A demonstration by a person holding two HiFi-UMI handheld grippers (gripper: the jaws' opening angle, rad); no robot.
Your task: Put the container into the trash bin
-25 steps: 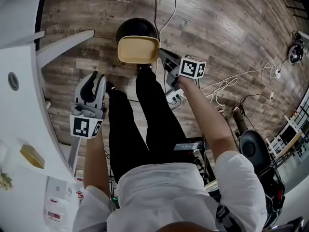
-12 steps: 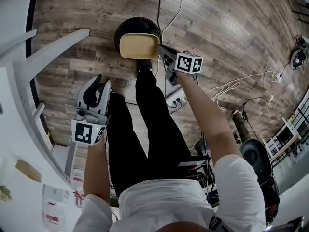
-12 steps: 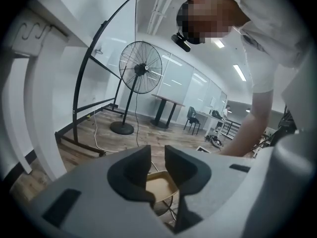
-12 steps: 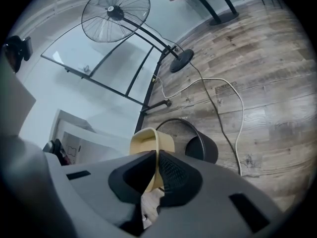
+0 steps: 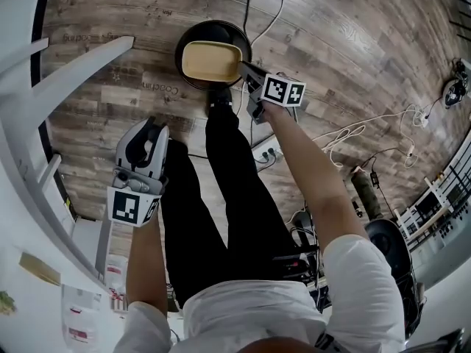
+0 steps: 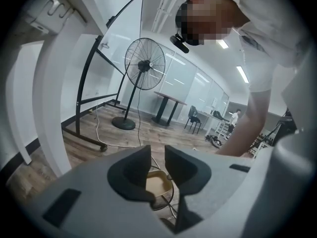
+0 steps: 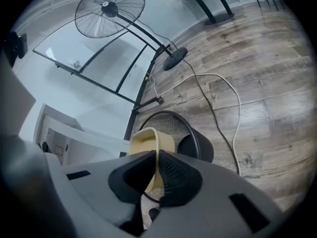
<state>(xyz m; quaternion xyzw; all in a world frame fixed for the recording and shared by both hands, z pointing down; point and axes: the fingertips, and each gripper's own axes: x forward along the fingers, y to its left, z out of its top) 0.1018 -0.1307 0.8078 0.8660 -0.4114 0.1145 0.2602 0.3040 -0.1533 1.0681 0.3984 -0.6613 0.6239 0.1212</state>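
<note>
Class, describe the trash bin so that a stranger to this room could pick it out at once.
Look at the wood plank floor, just beyond the person's feet. There stands the trash bin, with the beige container held over its mouth by the right gripper. It is the only round, black, mesh-walled tub there; the things around it are thin cables.

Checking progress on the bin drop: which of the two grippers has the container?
The right gripper, shut on the rim of the tan container above the trash bin; the left gripper hangs empty, jaws apart.
</note>
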